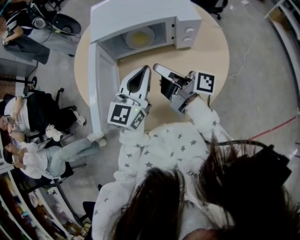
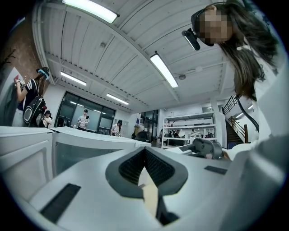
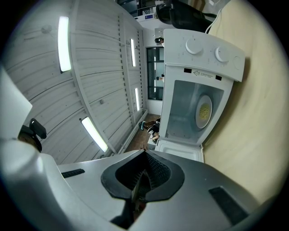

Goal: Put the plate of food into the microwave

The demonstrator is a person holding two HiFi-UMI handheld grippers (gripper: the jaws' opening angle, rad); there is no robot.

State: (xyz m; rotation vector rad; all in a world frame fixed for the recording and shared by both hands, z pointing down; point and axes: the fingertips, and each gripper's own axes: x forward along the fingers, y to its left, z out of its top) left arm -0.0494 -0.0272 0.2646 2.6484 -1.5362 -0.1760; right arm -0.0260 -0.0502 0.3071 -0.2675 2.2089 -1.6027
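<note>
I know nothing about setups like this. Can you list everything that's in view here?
table: one, round, light wood, centre of the head view
microwave: one, white, on the table's far side, door swung open
plate of food: one, pale plate with yellow food, inside the microwave
seated people: at least three, left edge of the head view, away from the table
sleeves: two, white with grey stars, bottom centre
left hand-held gripper: one, white, in front of the microwave, jaws together, empty
right hand-held gripper: one, white and black, beside the left one, jaws together, empty
marker cubes: two, black and white, one on each hand-held gripper
</note>
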